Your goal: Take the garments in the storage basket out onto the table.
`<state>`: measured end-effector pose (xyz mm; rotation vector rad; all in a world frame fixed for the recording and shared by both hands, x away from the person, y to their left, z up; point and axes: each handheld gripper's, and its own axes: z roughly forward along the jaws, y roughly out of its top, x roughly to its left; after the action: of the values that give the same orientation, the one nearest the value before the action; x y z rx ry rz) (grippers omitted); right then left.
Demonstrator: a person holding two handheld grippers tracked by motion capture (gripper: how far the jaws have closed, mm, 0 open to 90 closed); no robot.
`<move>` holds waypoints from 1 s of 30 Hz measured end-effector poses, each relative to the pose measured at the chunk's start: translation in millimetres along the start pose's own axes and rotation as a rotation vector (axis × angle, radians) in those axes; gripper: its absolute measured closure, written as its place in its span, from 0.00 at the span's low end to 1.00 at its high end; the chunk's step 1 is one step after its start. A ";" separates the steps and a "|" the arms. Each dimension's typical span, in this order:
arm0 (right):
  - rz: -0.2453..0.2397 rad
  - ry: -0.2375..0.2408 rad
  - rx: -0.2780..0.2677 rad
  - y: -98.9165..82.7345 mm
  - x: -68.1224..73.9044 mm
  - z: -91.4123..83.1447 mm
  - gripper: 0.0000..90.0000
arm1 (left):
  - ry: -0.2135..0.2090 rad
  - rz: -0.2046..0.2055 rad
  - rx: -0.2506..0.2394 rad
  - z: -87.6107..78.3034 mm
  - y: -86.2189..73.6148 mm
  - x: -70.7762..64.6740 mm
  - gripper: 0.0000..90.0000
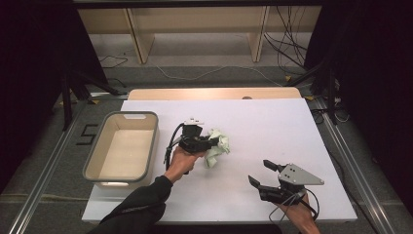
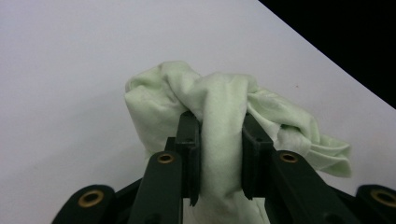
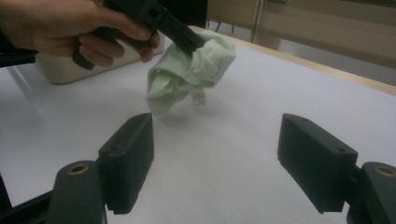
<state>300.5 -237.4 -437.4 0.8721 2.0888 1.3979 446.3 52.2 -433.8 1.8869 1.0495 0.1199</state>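
a white tabletop [image 1: 272, 126] sits in a dark room with cables on the floor behind. at its left edge stands a grey-rimmed bin [image 1: 148, 146]. just right of it, the left claw [image 1: 213, 142] is clamped on a bunched pale green cloth [image 1: 217, 146] near the tabletop's middle. well apart at the near right, the right claw [image 1: 261, 173] hangs with its jaws spread, holding nothing.

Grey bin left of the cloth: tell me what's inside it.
The grey bin shows a bare pale floor, nothing lying in it. Its near wall hides the strip of floor just behind it, so that edge cannot be checked.
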 end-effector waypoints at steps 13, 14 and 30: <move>0.002 0.003 -0.004 0.0 -0.3 -0.2 0.31 | 0.003 0.012 0.052 12.3 -4.5 -2.9 0.73; 0.002 0.003 -0.004 0.1 -0.4 -0.2 0.31 | 0.005 0.012 0.059 13.2 -4.9 -3.3 0.71; 0.004 0.001 -0.007 0.3 -0.4 -1.1 0.31 | 0.047 0.024 0.119 6.4 0.8 -4.8 0.25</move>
<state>300.1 -238.3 -436.7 0.8737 2.0825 1.4076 446.8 44.3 -435.1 2.0126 1.0865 0.1188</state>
